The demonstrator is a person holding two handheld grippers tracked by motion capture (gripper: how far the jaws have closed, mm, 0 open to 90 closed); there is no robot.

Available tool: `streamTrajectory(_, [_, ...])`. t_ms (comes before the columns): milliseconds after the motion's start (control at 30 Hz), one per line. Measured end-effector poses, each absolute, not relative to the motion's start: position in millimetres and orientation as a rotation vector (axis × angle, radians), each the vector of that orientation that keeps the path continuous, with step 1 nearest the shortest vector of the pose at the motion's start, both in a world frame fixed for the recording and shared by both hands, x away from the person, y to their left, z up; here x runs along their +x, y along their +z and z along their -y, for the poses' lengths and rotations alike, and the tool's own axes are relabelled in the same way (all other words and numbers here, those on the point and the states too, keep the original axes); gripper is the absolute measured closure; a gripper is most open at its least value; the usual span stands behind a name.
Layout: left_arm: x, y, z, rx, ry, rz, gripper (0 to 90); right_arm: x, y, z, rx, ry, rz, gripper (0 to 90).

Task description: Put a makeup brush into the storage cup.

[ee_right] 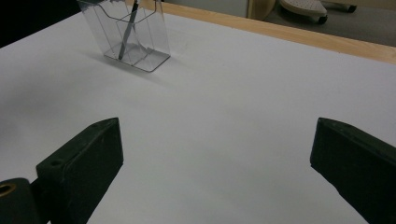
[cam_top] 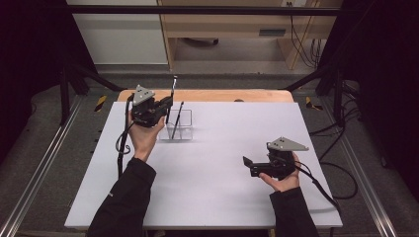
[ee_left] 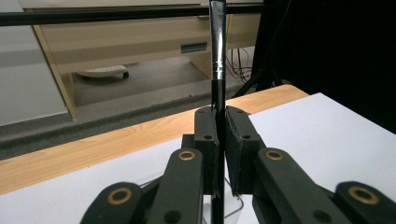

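My left gripper (cam_top: 169, 101) is shut on a thin black brush (cam_top: 174, 86), held nearly upright at the table's back left. In the left gripper view the jaws of this left gripper (ee_left: 220, 140) clamp the brush's black handle, and its silver ferrule (ee_left: 217, 70) rises above them. The brush's lower end hangs at the clear plastic holder (cam_top: 184, 129); whether it touches the holder I cannot tell. A second black stick (cam_top: 179, 118) leans inside the holder. My right gripper (cam_top: 248, 167) stands open and holds nothing, low over the white table at the right. From the right gripper (ee_right: 215, 154), the holder (ee_right: 144, 42) lies far ahead.
The white tabletop (cam_top: 212, 187) has a wooden strip (cam_top: 212, 95) along its far edge. Black frame bars and cables stand around the table, and a wooden cabinet (cam_top: 232, 24) stands behind it. Each gripper trails a cable.
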State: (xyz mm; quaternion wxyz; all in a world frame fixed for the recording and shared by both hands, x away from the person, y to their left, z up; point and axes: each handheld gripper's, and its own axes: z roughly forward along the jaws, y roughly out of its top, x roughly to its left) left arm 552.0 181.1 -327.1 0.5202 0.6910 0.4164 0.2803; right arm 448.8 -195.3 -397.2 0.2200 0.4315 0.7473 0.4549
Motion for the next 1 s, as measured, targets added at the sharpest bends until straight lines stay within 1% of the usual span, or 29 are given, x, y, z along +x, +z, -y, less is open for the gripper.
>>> streamTrajectory(467, [567.3, -330.2, -177.8, 1.654, 0.688, -1.016, 83.3, 448.6, -396.5, 195.9, 1.195, 1.261, -2.064, 3.0])
streamTrajectory(1000, [585.1, -342.3, -175.8, 1.653, 0.698, -1.045, 83.3, 449.4, -397.6, 195.9, 1.199, 1.257, -2.069, 3.0])
